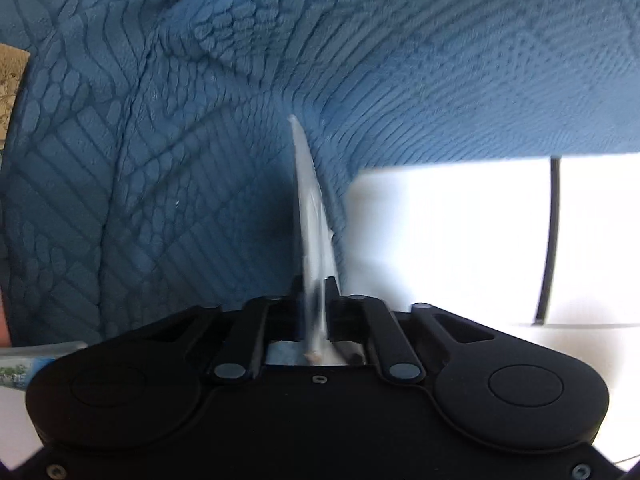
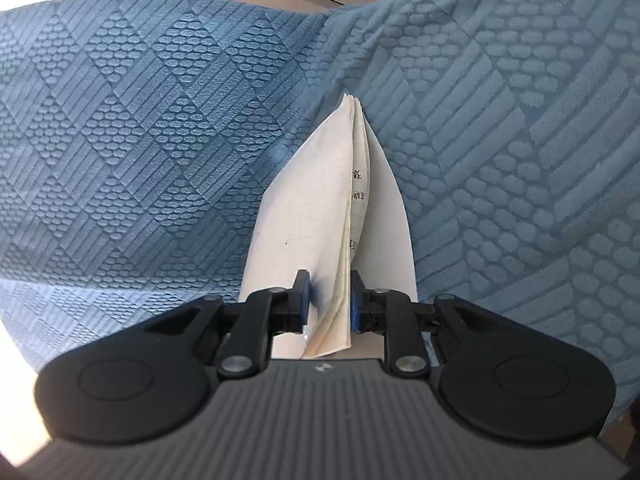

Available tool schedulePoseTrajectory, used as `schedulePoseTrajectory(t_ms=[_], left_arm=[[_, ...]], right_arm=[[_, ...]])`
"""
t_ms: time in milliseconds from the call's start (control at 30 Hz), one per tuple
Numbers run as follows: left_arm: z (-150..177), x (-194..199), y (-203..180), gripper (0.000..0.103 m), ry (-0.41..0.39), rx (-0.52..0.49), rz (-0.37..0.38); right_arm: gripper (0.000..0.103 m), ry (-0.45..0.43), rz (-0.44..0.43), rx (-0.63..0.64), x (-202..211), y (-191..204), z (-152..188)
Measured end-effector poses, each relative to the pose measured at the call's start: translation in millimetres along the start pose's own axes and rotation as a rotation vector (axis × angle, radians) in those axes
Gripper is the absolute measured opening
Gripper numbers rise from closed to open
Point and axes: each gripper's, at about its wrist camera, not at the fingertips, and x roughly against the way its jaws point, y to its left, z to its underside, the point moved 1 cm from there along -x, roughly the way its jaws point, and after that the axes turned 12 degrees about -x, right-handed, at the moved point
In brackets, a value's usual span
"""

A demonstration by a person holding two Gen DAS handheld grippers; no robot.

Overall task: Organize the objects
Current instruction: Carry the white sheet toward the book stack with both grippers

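My left gripper (image 1: 314,286) is shut on a thin white sheet or card (image 1: 310,208) that stands edge-on and reaches forward to the blue patterned cloth (image 1: 180,120). My right gripper (image 2: 329,296) is shut on a white booklet (image 2: 320,220) with several pages; some print shows on an inner page. The booklet's far edge fans a little and touches the blue patterned cloth (image 2: 140,140) ahead. The left view is motion-blurred.
A white surface (image 1: 460,240) lies at the right of the left wrist view, with a thin black cable (image 1: 550,240) across it. A printed item (image 1: 24,364) shows at its lower left edge. The blue cloth fills nearly all of the right wrist view.
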Motion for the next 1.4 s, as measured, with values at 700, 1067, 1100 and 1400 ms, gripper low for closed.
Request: schedulePoseTrajectory(t_ms=[700,1067,1100,1400], left_arm=[[63.9,131.5,-145.3,0.007,-0.147,-0.210,-0.083],[115.6,232.1,-169.7,0.008,-0.296,-0.198,-0.139],[121.9,239.5,-166.3,0.008,-0.304,-0.190,-0.146],[147.4,264.5,-111.1,0.008,-0.329,-0.124,-0.209]], right_arm=[[0.023,0.090,-0.085,0.146,82.4,88.1,60.2],[0.024,0.215,-0.085,0.274,108.0,144.1,126.7],[0.024,0.226,-0.081,0.291,105.6,146.6,132.3],[0.025,0.327,0.011,0.402,71.4,136.5,171.2]])
